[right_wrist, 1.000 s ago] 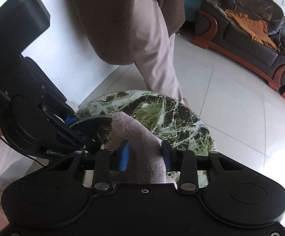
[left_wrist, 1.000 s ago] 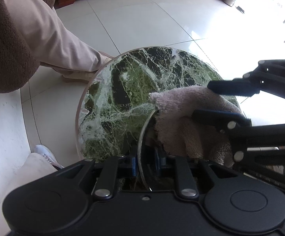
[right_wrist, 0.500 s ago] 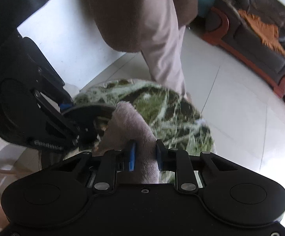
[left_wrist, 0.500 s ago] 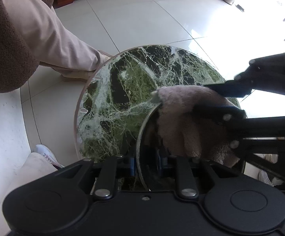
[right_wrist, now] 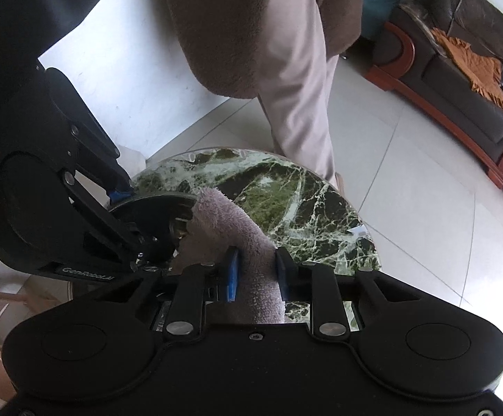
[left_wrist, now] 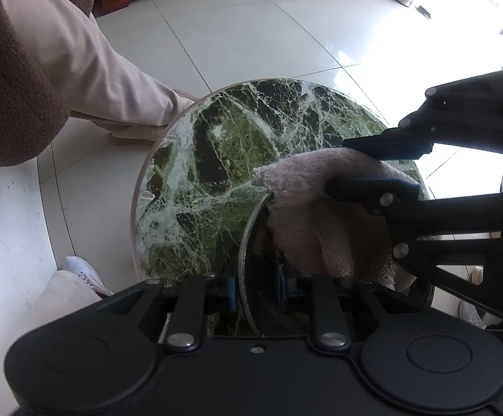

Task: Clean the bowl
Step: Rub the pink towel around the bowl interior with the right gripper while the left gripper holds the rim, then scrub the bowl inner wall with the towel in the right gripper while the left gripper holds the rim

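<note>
My left gripper point(left_wrist: 256, 286) is shut on the rim of a clear glass bowl point(left_wrist: 251, 228) and holds it on edge above the table. The bowl also shows in the right wrist view point(right_wrist: 154, 208), dark and round, held by the left gripper point(right_wrist: 119, 194). My right gripper point(right_wrist: 256, 274) is shut on a pinkish-grey fluffy cloth point(right_wrist: 227, 232). In the left wrist view the cloth point(left_wrist: 320, 222) fills the bowl's inside, with the right gripper point(left_wrist: 372, 166) clamped on it from the right.
A round green marble table point(left_wrist: 216, 159) lies under both grippers; it also shows in the right wrist view point(right_wrist: 303, 208). The person's legs point(right_wrist: 296, 79) stand at its far side. A dark sofa point(right_wrist: 466, 69) stands at the back right on the tiled floor.
The right gripper and cloth have shifted inside the bowl, first lower and then back up. The left gripper holds the bowl nearly still.
</note>
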